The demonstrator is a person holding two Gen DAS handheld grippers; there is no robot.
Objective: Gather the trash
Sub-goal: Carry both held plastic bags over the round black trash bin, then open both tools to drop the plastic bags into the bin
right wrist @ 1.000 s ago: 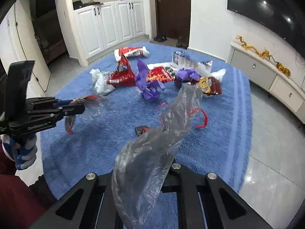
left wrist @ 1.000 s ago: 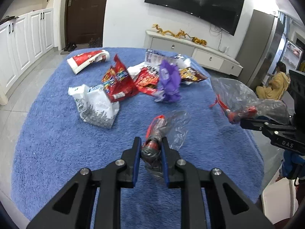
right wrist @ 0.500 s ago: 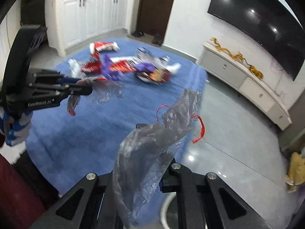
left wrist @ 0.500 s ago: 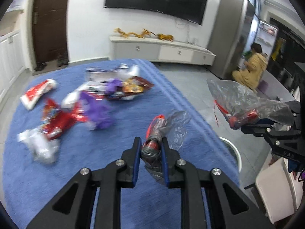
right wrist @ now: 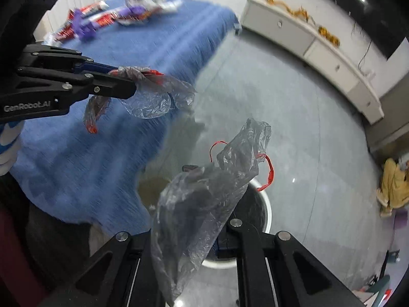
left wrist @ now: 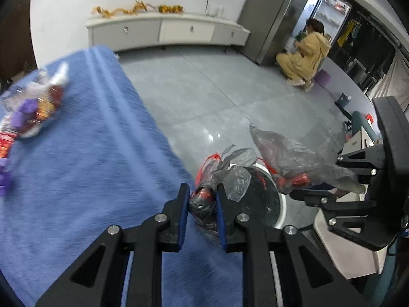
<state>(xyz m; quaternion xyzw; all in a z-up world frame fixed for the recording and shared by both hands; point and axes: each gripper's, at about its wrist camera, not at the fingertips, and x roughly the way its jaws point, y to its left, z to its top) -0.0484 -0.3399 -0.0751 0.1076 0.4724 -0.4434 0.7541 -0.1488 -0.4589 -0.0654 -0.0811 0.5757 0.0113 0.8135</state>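
My left gripper point(left wrist: 202, 199) is shut on a crumpled clear plastic bag with red strings point(left wrist: 222, 171); it also shows in the right wrist view point(right wrist: 150, 94), held by the left gripper point(right wrist: 127, 87). My right gripper point(right wrist: 204, 230) is shut on another clear plastic bag with a red string point(right wrist: 204, 199), seen in the left wrist view point(left wrist: 294, 158) with the right gripper point(left wrist: 301, 192). Both bags hang above a round white-rimmed trash bin point(left wrist: 265, 197) point(right wrist: 258, 209) on the grey floor beside the blue-covered table point(left wrist: 76, 153).
More wrappers point(left wrist: 33, 107) point(right wrist: 102, 18) lie blurred at the far end of the blue table. A white TV cabinet point(left wrist: 166, 30) lines the wall. A person in yellow point(left wrist: 304, 53) crouches by the fridge. A white box point(left wrist: 345, 243) stands at right.
Both grippers have swung right, away from the table, carrying their bags. The trash bin on the floor is now below them and the wrappers have slid to the left edge.
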